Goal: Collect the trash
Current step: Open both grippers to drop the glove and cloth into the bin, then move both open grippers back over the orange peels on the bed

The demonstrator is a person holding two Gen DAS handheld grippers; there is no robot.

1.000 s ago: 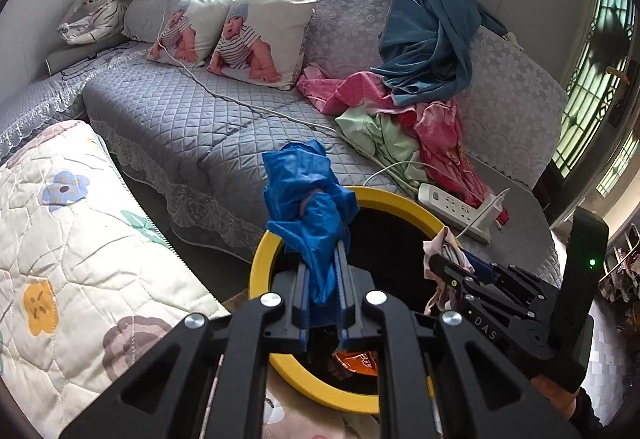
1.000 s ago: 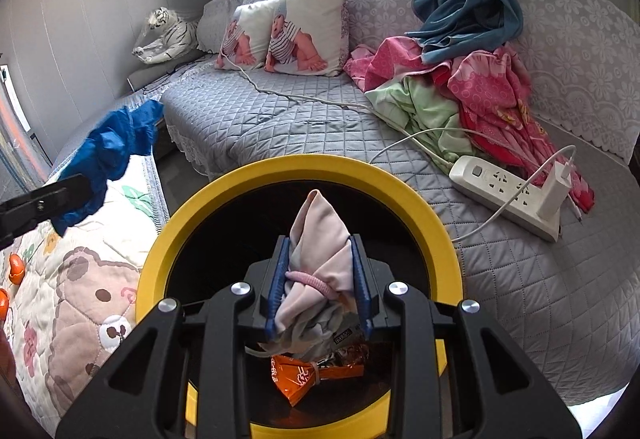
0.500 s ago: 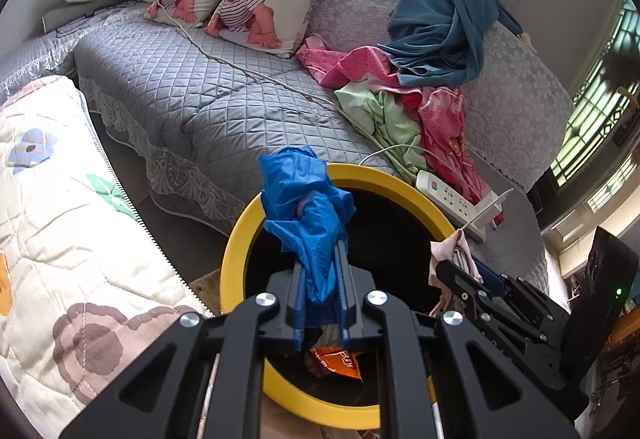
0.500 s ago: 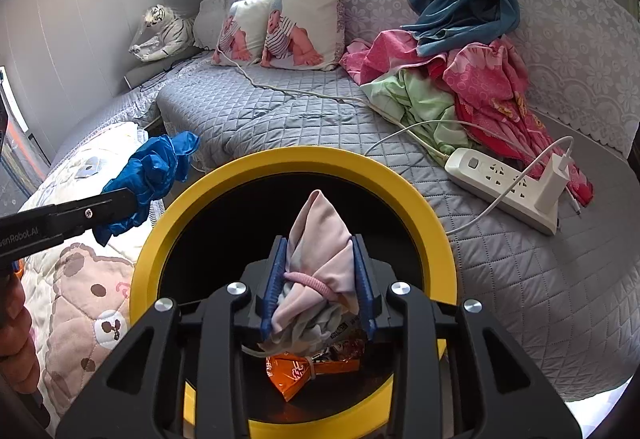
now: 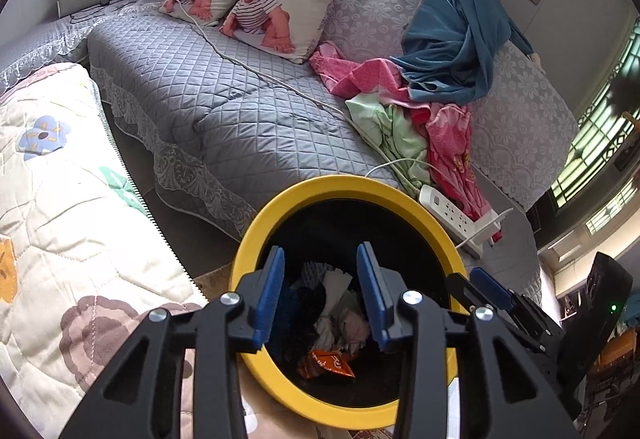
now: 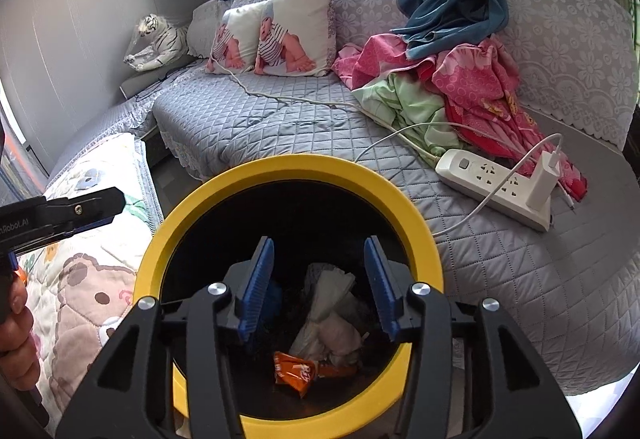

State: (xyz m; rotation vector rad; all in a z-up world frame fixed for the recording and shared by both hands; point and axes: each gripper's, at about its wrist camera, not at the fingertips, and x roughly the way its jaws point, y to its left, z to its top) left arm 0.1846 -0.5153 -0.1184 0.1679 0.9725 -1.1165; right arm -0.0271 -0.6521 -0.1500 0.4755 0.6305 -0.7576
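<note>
A grey quilted sofa [image 5: 224, 119] is filling the back of both views, with pink and green clothes [image 6: 460, 95] and a power strip [image 6: 492, 183] lying on it. In front of it, the yellow-rimmed bin [image 6: 200, 207] is standing between the sofa and a patterned quilt [image 5: 60, 219].

Both grippers are hovering over the bin's mouth, and both have just let go. Half a second ago the left gripper [image 5: 320, 279] was clamping a blue wad and the right gripper [image 6: 318, 279] a pale pink one; now the jaws of each are standing wide apart with nothing between them.

The trash is now lying at the bottom of the bin: a blue piece [image 6: 274, 297] is showing by the left wall, pale crumpled pieces [image 6: 332, 319] are sitting in the middle, and an orange wrapper [image 6: 296, 369] is lying nearest the camera.

Judging from this, the drop is done for this pair of items. Both grippers are free to go for more trash, though no further loose rubbish is plainly showing on the sofa or quilt.
</note>
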